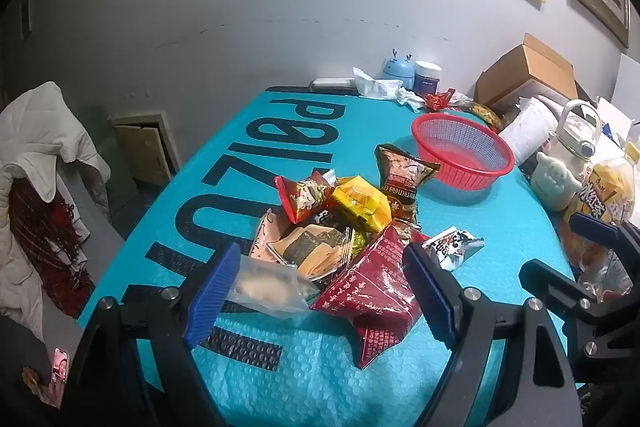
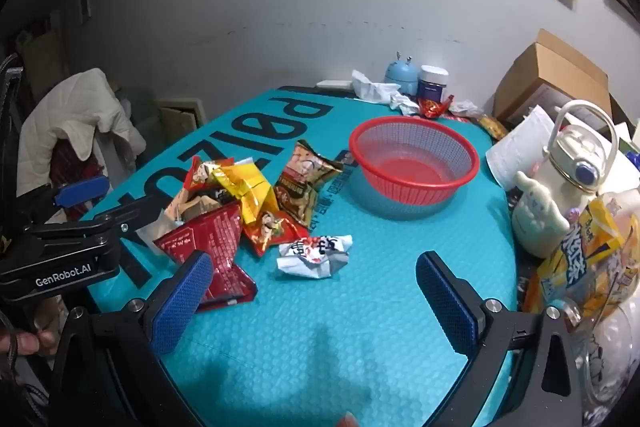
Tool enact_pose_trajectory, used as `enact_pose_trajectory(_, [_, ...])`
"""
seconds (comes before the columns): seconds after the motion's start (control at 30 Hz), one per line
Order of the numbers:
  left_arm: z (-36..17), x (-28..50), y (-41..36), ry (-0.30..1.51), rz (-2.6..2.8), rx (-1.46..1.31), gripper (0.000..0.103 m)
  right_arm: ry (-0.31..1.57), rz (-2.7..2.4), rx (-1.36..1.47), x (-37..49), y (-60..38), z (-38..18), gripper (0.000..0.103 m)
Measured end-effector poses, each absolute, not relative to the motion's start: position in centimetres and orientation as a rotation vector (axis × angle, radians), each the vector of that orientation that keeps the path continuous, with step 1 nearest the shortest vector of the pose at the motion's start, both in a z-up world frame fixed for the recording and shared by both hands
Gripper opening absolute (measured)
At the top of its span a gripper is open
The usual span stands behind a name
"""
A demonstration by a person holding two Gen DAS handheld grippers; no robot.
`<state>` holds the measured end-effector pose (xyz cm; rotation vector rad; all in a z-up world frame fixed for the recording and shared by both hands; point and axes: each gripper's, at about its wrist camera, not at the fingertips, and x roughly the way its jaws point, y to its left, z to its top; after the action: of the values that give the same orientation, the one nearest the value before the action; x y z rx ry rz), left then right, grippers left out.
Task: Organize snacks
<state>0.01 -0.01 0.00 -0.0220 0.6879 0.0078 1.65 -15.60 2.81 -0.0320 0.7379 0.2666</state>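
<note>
To your far left a chair draped with a white quilted coat stands beside the worktop, which is covered in a teal bubble mailer with large black letters. Your left tongs stand wide over the near left part of the snack pile; a clear packet and a dark red bag lie between their blue pads, but neither pad presses on them. Just beyond, the pile holds a tray of crackers, a red pouch with a cartoon figure, a yellow packet and a brown bag standing tilted at the far side. A small white wrapper lies on the mailer just right of the pile, apart from the bags.

Your right tongs are also spread wide with nothing between them, hanging over bare teal near the white wrapper; the left pad sits over a corner of the dark red bag in that view. The red basket sits right of the pile and farther back, holding no snacks. Behind it, by the wall, are a blue round gadget, a dark jar with a white lid and crumpled tissue. At the right edge stand a cardboard box, a cream bottle with a handle, a pale figurine and a yellow bag.
</note>
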Motion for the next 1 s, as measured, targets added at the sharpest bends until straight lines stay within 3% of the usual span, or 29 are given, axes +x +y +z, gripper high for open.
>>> enact_pose_trajectory(1.0, [0.1,-1.0,-0.8,0.694,-0.076,-0.012,0.083,0.734,0.229,0.0,1.2,-16.0,3.2,0.103])
